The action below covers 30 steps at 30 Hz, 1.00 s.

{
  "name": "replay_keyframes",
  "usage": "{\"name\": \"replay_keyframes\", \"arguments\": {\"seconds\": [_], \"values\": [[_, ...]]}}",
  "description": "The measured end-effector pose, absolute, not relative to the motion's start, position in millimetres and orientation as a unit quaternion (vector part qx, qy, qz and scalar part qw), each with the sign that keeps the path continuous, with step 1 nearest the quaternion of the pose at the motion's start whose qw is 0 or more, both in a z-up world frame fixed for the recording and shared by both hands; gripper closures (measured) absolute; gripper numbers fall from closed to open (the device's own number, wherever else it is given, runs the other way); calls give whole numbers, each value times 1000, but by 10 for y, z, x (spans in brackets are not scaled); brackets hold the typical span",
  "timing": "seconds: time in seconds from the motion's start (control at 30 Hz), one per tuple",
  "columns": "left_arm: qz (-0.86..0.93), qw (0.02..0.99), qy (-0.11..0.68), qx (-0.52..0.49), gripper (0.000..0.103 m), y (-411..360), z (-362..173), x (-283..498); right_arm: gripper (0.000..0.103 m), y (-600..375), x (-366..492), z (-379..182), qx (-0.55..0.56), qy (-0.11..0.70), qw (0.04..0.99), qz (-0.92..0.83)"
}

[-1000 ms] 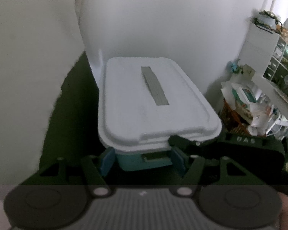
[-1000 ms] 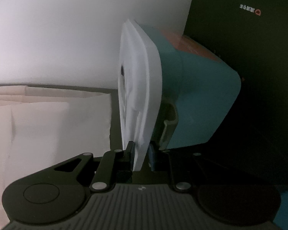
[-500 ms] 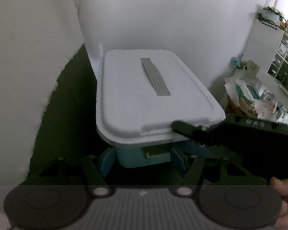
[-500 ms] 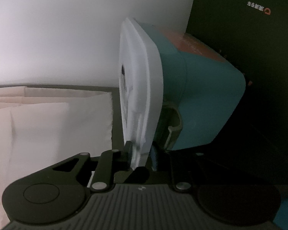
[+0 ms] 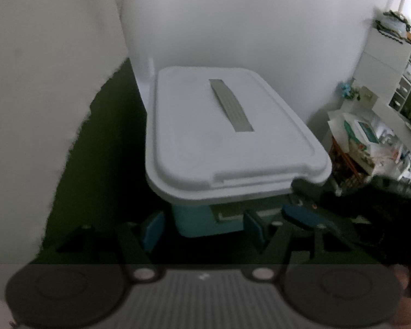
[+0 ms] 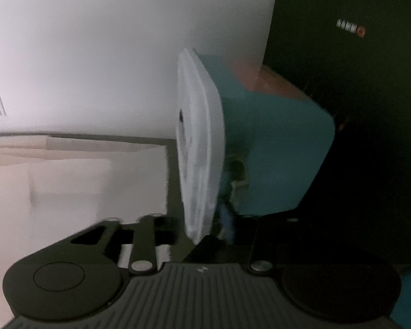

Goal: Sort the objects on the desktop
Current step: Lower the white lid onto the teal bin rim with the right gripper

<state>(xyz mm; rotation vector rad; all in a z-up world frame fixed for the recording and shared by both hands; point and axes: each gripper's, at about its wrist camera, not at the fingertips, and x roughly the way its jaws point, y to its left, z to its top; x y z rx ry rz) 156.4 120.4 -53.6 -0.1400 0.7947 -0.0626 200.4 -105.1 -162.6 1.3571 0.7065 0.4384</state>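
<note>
Box (image 5: 200, 222) sits low-centre in the left view, white lid (image 5: 219, 137) on, with the left gripper (image 5: 204, 229) spread astride it, likely to steady it, while the right gripper (image 6: 205, 227) has just been closing round the lid's rim, bite too blurred to call.

At frame centre, a teal box (image 6: 274, 150) with a white lid (image 6: 198, 150) lies turned sideways. The right tool (image 6: 202, 230), at lower centre, has its jaws narrowing around the lid's lower rim. White panels fill the left.
</note>
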Motion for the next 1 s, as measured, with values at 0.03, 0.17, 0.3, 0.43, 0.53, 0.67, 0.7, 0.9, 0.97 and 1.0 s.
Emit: {"name": "replay_keyframes", "arguments": {"seconds": [0.03,0.17,0.3,0.43,0.53,0.67,0.7,0.9,0.97,1.0], "values": [[-32,919,387,-69,38,1202,-533,1559,85,-1052,1986,-1618,604,317,705,194],[-37,919,387,-68,40,1185,-511,1564,94,-1036,1965,-1595,594,312,718,182],[-35,920,384,-66,40,1179,-489,1607,95,-1041,1994,-1574,593,304,724,180],[-28,921,383,-67,40,1183,-509,1619,95,-1073,2046,-1561,593,295,728,177],[-25,921,382,-68,40,1185,-520,1619,95,-1102,2082,-1583,594,294,728,179],[-20,923,378,-67,40,1181,-512,1630,95,-1122,2134,-1596,596,289,726,187],[-18,924,376,-68,40,1183,-501,1625,95,-1130,2141,-1593,597,285,726,189],[-15,926,372,-66,40,1162,-475,1627,95,-1184,2161,-1566,605,263,726,194],[-13,926,373,-65,40,1156,-471,1628,95,-1196,2163,-1562,605,262,727,191],[-11,926,372,-67,40,1156,-466,1625,95,-1202,2160,-1561,604,262,729,187]]}}
